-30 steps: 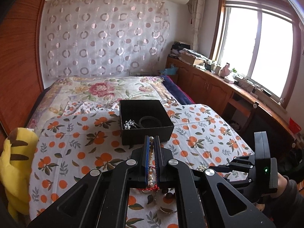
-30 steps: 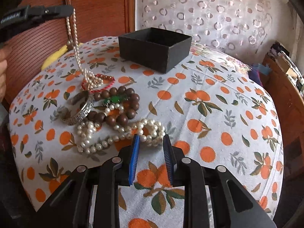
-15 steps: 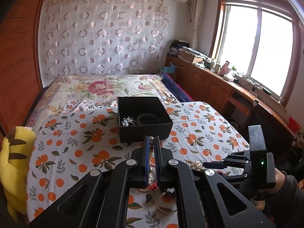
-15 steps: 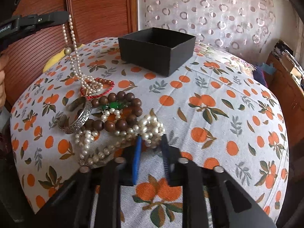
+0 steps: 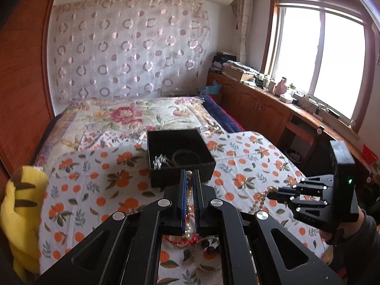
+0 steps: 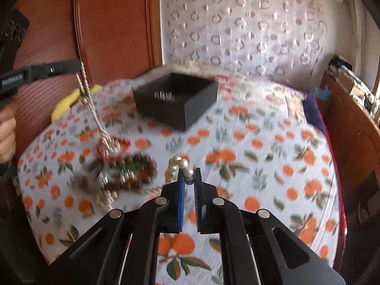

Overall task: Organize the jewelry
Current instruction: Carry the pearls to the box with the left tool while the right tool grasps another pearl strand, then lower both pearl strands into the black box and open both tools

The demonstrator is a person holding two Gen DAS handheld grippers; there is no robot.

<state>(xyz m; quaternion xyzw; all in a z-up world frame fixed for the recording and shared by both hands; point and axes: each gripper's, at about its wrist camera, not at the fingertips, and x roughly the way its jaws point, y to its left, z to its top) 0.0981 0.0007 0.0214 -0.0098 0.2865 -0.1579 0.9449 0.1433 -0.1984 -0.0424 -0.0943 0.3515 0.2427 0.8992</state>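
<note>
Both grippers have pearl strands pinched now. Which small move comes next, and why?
Probably lift the right gripper a little higher: its shut jaws pinch the pearl bracelet at one end, the rest trails down toward the jewelry pile, and the black box is farther back.

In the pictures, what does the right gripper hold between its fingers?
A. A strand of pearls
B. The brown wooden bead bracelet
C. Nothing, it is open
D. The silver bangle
A: in the right wrist view, the right gripper is closed on a strand of pearls that arches up over its fingertips, while the brown wooden bead bracelet lies on the orange-print cloth.
</note>
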